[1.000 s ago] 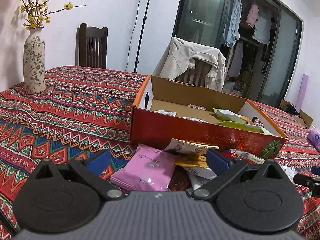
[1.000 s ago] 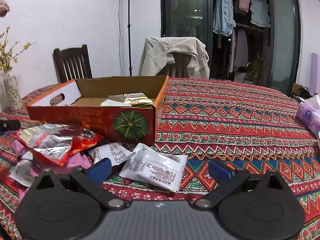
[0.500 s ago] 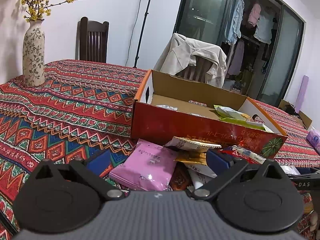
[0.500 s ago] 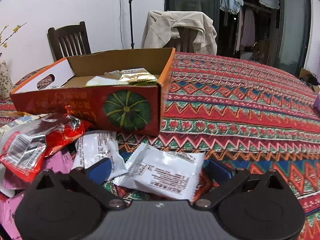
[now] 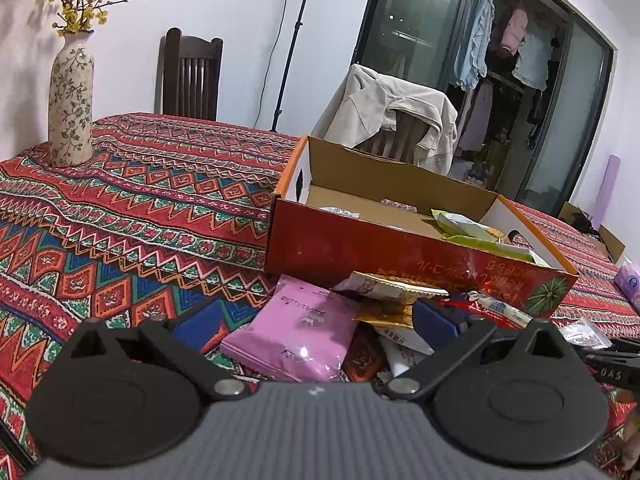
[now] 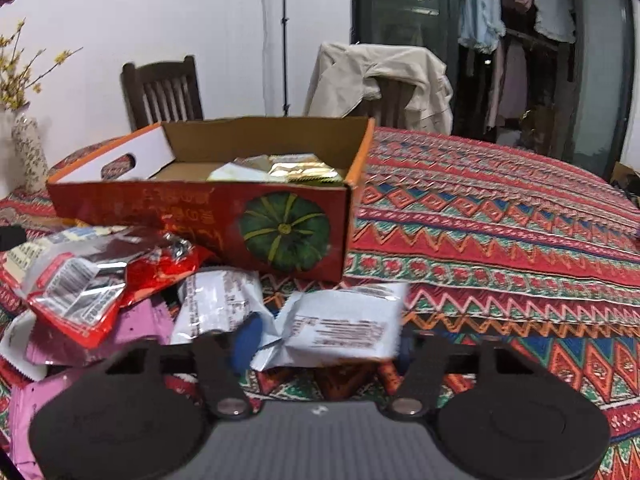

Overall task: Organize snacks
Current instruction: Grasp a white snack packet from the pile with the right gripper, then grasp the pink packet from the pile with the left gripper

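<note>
Right wrist view: the right gripper (image 6: 326,338) sits at the lower centre of the frame with its jaws closing on a white snack packet (image 6: 344,326). The blue pads (image 6: 248,340) meet the packet's left and right edges, and the packet lies between them, slightly crumpled. A second white packet (image 6: 218,300) lies just to its left. A red and silver foil packet (image 6: 92,276) rests on top of the heap at the left of the frame, with pink packets (image 6: 136,330) beneath it. The red cardboard box (image 6: 200,216) with a green pumpkin print stands at centre frame, just behind the heap, and holds several green and gold packets (image 6: 296,170).

Left wrist view: the left gripper (image 5: 316,320) is at the lower centre of the frame, fingers spread wide and grasping nothing. A pink packet (image 5: 300,336) lies between them on the patterned tablecloth (image 5: 120,216); no contact with either finger is visible. Yellow and white packets are piled just right of it, against the box front. A flowered vase (image 5: 70,100) stands at the upper left, well apart from the box.
</note>
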Action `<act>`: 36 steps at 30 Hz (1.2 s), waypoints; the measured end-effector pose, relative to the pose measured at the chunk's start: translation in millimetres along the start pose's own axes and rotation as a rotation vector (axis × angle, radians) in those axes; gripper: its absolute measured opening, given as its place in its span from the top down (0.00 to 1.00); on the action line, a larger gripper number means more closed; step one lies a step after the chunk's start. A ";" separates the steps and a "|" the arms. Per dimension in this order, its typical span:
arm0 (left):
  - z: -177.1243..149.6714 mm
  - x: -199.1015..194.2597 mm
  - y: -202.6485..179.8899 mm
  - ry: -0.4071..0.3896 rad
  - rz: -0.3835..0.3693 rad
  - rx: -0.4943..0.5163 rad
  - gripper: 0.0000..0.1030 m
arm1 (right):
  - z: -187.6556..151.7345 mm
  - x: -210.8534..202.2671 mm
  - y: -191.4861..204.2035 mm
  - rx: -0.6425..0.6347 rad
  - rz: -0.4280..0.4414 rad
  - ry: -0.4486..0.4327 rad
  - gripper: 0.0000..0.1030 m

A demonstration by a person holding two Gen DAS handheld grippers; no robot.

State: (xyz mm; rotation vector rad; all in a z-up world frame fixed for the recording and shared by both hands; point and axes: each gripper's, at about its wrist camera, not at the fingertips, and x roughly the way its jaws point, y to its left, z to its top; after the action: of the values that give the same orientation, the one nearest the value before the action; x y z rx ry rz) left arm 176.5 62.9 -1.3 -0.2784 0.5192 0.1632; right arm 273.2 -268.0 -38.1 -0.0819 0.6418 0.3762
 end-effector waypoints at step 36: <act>2.8 50.5 -11.7 0.223 0.195 0.189 0.00 | -4.9 -47.6 -15.7 0.071 -0.002 -0.251 0.61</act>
State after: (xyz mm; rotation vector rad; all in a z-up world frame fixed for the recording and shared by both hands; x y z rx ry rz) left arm 223.7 56.8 -22.1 -0.0602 0.7785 0.2722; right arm 241.1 -298.6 -14.2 0.0321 0.4069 0.3545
